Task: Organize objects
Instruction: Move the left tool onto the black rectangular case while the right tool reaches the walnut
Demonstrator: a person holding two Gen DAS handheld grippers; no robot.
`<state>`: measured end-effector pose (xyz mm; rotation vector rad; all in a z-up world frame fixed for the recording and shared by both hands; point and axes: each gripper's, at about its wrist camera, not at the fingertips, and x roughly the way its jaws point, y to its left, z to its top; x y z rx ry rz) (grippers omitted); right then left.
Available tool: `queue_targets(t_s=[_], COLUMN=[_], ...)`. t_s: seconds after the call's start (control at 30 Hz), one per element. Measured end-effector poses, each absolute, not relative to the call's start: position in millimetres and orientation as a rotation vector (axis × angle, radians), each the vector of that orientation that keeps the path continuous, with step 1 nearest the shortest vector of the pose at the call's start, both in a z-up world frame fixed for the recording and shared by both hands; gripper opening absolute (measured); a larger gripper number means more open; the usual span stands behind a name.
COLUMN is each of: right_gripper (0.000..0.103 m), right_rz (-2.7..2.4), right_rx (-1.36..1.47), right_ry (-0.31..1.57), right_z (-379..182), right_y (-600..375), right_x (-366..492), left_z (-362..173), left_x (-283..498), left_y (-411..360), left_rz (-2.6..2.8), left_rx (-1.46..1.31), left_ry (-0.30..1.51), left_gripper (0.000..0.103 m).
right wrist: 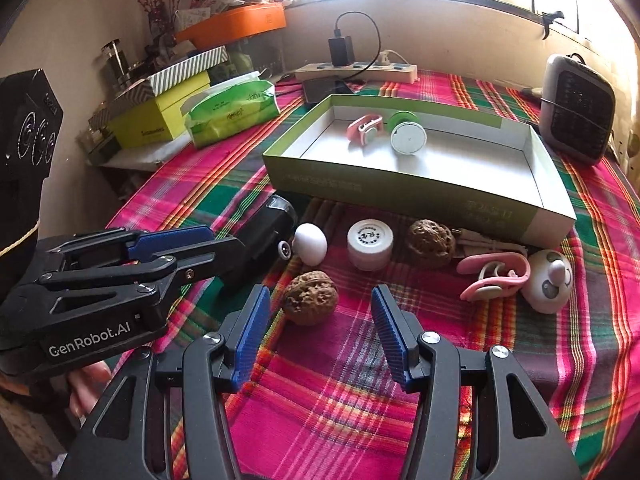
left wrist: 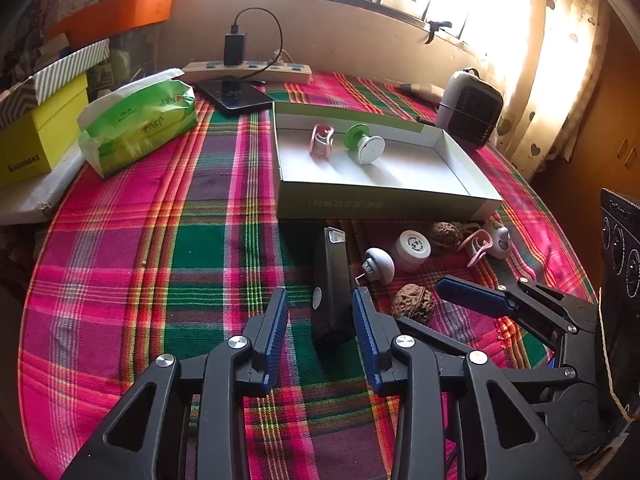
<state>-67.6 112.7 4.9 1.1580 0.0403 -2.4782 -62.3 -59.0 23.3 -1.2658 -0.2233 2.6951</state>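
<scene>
A shallow green-and-white box (left wrist: 380, 204) (right wrist: 400, 194) lies on the plaid cloth and holds a pink clip (left wrist: 321, 141) (right wrist: 365, 128) and a green-and-white suction knob (left wrist: 364, 145) (right wrist: 406, 133). In front of it lie a black flashlight (left wrist: 332, 280) (right wrist: 264, 236), a white mushroom-shaped knob (left wrist: 378, 265) (right wrist: 310, 243), a small white jar (left wrist: 411, 249) (right wrist: 369, 245), two walnuts (left wrist: 413, 303) (right wrist: 310, 297), (left wrist: 445, 234) (right wrist: 430, 243), a second pink clip (left wrist: 477, 246) (right wrist: 494, 276) and a white panda toy (left wrist: 500, 240) (right wrist: 550, 280). My left gripper (left wrist: 322, 300) is open around the flashlight's near end. My right gripper (right wrist: 320, 298) is open, the near walnut between its tips.
A green tissue pack (left wrist: 136, 124) (right wrist: 230, 114), a yellow box (left wrist: 38, 136) (right wrist: 160, 120), a power strip with charger (left wrist: 248, 68) (right wrist: 356, 68), a phone (left wrist: 236, 96) and a small heater (left wrist: 470, 112) (right wrist: 576, 108) stand around the table's back and sides.
</scene>
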Motion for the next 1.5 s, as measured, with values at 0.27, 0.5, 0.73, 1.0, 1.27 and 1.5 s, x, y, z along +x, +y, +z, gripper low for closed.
queue_targets(t_s=[0.27, 0.5, 0.73, 1.0, 1.27, 1.5], right_gripper=[0.054, 0.054, 0.041, 0.030, 0.030, 0.030], right_rz=[-2.500, -2.510, -2.530, -2.532, -2.530, -2.537], right_rx=[1.205, 1.210, 1.211, 1.209, 1.208, 1.211], right_ry=[0.102, 0.137, 0.139, 0.111, 0.124, 0.111], right_z=[1, 2, 2, 3, 3, 3], right_y=[110, 114, 121, 129, 131, 135], right_x=[-72, -73, -73, -74, -73, -73], left_z=[21, 18, 15, 12, 10, 9], left_x=[-67, -73, -78, -80, -88, -96], left_y=[-56, -52, -45, -53, -51, -49], left_rz=[2.683, 2.665, 2.661, 2.679, 2.689, 2.704], left_rx=[-1.285, -1.296, -1.315, -1.332, -1.341, -1.333], left_ry=[-0.200, -0.175, -0.126, -0.138, -0.109, -0.073], left_gripper=[0.032, 0.032, 0.032, 0.032, 0.032, 0.032])
